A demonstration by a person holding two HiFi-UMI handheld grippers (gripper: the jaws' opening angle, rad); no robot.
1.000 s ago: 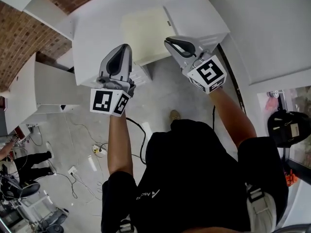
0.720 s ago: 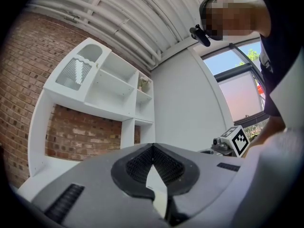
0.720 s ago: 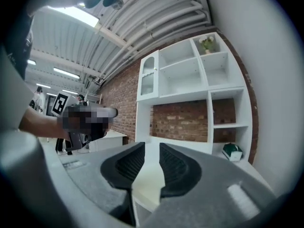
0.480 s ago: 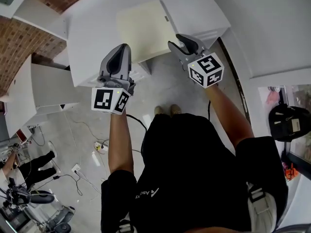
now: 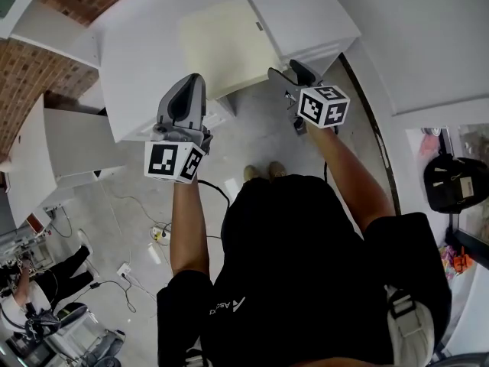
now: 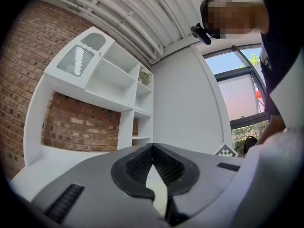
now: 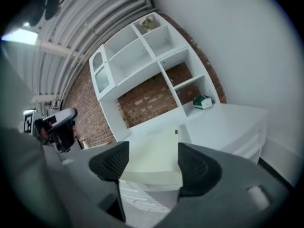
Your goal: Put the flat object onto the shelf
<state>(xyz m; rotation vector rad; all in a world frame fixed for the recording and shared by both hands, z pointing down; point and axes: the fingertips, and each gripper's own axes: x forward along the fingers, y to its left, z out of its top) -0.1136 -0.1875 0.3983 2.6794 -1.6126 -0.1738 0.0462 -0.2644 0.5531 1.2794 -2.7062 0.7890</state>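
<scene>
**Flat object on the desk, right jaws spread before it**

Seen from above, the cream flat object lies on the white desk, around its middle. Both tools are held at the desk's front edge, the left hand-held gripper toward its left part and the right hand-held gripper toward its right. Only the right gripper view shows that tool's jaws standing apart. They have just been opening and pinch nothing, and the flat object's near edge shows through the gap, beyond the pads. That view also takes in the white shelf rising at the desk's back against a brick wall, with a green box in its lowest right compartment. The left gripper view settles what the head view cannot: those jaws are closed tip to tip, empty.
</scene>
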